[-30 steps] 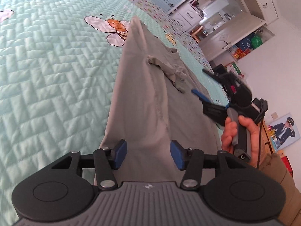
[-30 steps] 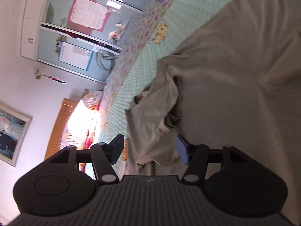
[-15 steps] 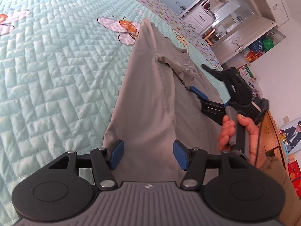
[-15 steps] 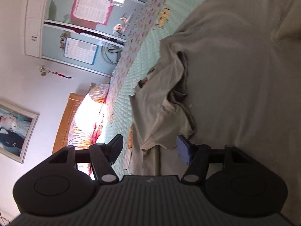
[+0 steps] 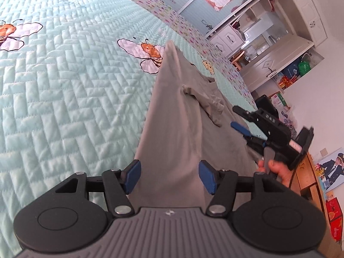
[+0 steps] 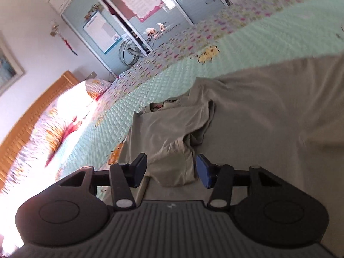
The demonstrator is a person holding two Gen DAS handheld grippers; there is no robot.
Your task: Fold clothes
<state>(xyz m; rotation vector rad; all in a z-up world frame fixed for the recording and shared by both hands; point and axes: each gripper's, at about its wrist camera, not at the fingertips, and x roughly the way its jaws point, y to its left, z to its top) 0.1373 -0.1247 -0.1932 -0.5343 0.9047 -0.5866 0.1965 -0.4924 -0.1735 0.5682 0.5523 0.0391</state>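
- Quilted mint-green bedspread with bee print [image 5: 64, 99] spread from 9 to 12 o'clock in the left wrist view.
- Long grey-beige cloth garment [image 5: 172, 129] lying flat on it, crumpled sleeve [image 5: 206, 101] at 1 o'clock.
- Left gripper [image 5: 169, 175] poised over the garment's near edge, jaws spread, holding nothing.
- Right gripper [image 6: 172, 168] at 3 o'clock, jaws spread around the sleeve's end, not pinching.

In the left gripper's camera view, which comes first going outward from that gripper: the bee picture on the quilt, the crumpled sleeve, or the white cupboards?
From the left gripper outward:
1. Crumpled sleeve, ahead, slightly right, lying on the grey garment.
2. Bee picture, ahead on the quilt, beside the garment's far end.
3. White cupboards, upper right, beyond the bed.
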